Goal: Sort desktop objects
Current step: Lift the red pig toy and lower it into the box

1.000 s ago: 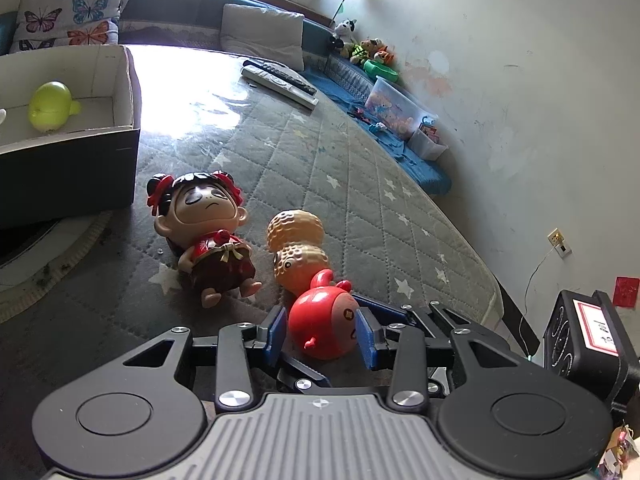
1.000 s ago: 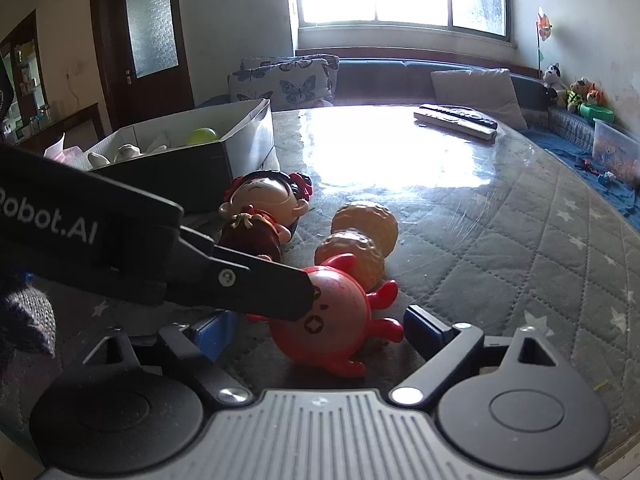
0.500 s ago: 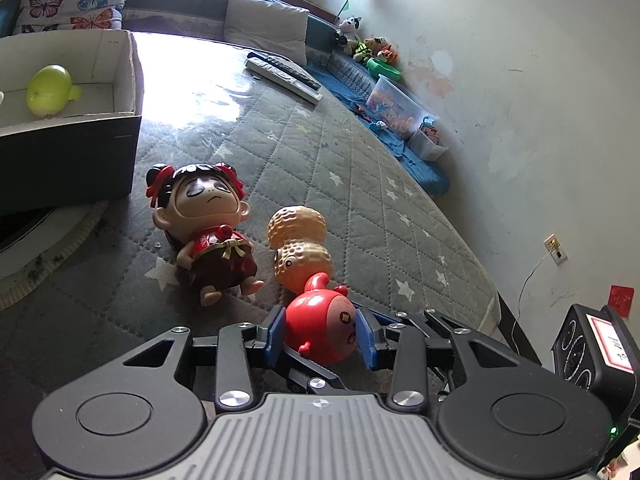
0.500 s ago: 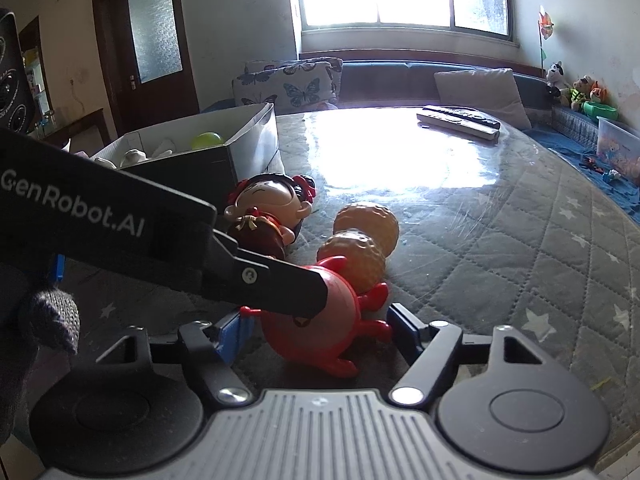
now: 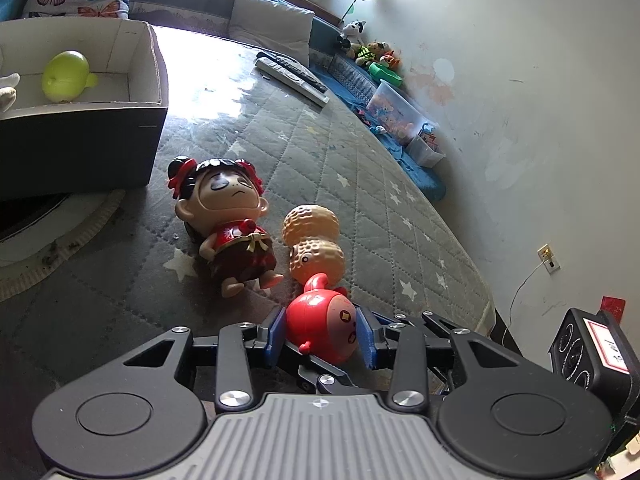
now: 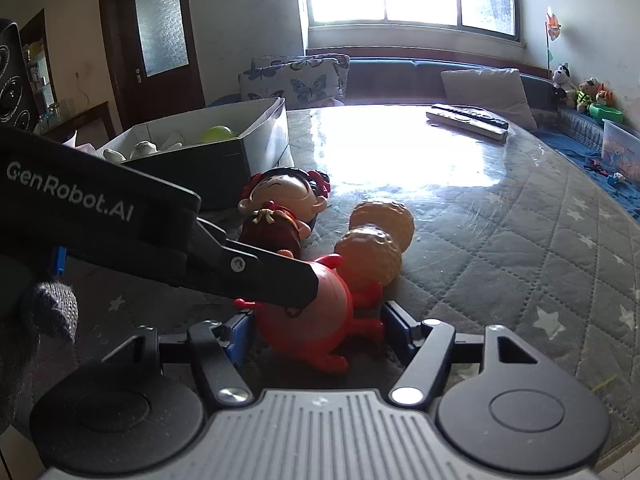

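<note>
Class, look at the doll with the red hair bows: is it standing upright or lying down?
Lying down. The doll is on its back on the quilted mat, face up, feet toward the left gripper, beside the peanut toy.

Left gripper (image 5: 323, 338): matte black linkage arms w/ silver screw heads, blue pads (image 5: 274, 336) on the fingertips, two round black discs either side of a grey ribbed centre plate w/ a small star-like mark. Right gripper (image 6: 318, 338): same build, black arms, silver screws, blue pads, grey ribbed plate. White "GenRobot.AI" lettering on the left unit's black side. Dark grey knit glove (image 6: 36, 332) on the hand at lower left
</note>
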